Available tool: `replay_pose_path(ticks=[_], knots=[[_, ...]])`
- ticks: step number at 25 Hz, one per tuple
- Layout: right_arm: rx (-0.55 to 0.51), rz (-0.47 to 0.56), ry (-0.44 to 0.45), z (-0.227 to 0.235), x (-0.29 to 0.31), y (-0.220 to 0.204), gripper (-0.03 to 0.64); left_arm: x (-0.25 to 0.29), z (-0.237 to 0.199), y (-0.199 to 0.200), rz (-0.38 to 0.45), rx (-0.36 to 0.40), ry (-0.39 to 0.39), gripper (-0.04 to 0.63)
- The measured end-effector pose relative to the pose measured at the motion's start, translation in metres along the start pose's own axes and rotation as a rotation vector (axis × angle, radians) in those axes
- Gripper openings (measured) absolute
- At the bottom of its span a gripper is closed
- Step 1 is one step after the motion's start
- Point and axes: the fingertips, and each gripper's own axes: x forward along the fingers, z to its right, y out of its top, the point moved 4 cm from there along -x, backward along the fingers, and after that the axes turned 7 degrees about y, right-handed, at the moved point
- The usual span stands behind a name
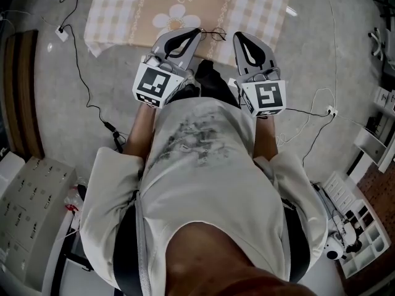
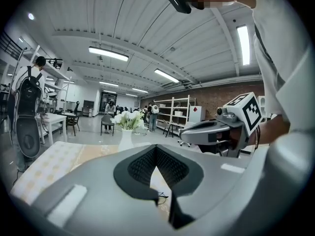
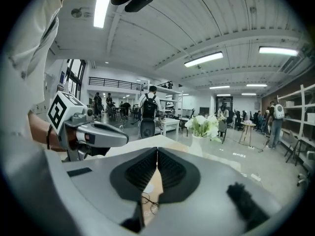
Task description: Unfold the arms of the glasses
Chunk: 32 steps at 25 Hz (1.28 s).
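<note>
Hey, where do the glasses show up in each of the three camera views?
Head view: glasses top centre, on the checked tablecloth.
Left gripper view: glasses low centre, small.
Right gripper view: glasses low, slightly left of centre.
Shared landmark: the checked tablecloth lies beneath them in all three.

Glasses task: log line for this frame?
stage: pre-grasp | left gripper: shut, empty | right gripper: shut, empty | glasses: on table, not held

The glasses (image 1: pixel 213 34) lie on the table (image 1: pixel 117 17) between the left gripper (image 1: pixel 194 33) and the right gripper (image 1: pixel 239 37).
</note>
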Motion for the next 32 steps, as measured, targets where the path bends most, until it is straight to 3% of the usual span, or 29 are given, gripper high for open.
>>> replay_pose_path(ticks=[32], knots=[[0.031,-0.145,0.048,0.021,0.032,-0.059,0.018,0.053,-0.01,-0.07,-0.208,0.098,-0.07,0.011]])
